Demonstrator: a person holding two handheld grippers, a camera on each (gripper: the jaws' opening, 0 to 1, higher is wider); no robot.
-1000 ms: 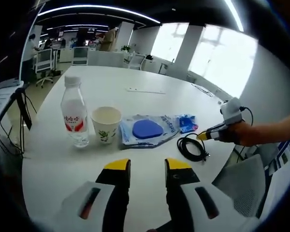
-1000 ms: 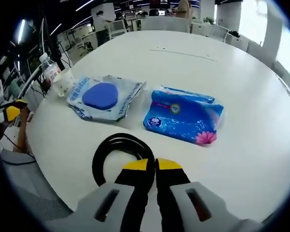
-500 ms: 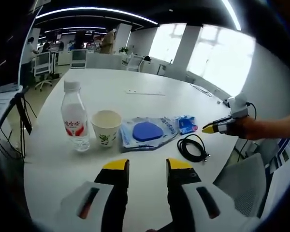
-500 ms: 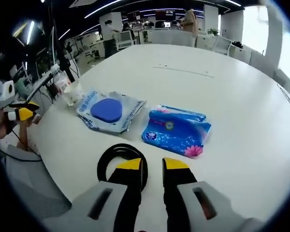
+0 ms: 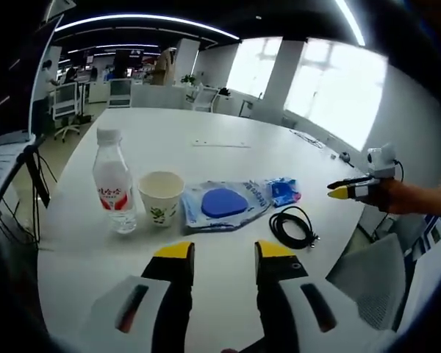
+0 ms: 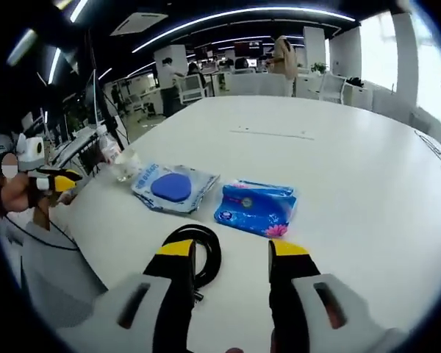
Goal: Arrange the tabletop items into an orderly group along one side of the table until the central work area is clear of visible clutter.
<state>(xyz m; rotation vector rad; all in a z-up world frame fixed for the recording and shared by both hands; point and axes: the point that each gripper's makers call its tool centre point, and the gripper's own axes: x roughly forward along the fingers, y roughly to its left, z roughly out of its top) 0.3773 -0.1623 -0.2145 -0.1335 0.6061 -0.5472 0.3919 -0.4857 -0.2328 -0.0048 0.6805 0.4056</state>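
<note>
Your surroundings were an open-plan office. A large round white table (image 5: 206, 140) stood before you. Beyond its far edge were office chairs (image 5: 66, 92) and desks. Bright windows (image 5: 338, 88) lined one wall, with white columns (image 5: 275, 73) between them. Curved ceiling light strips (image 5: 147, 16) ran overhead.

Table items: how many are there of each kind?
Bottle: 1
Paper cup: 1
Clear packet with a blue pad: 1
Blue tissue pack: 1
Black cable coil: 1
Total: 5 things, lined up along the near edge of the table.
</note>
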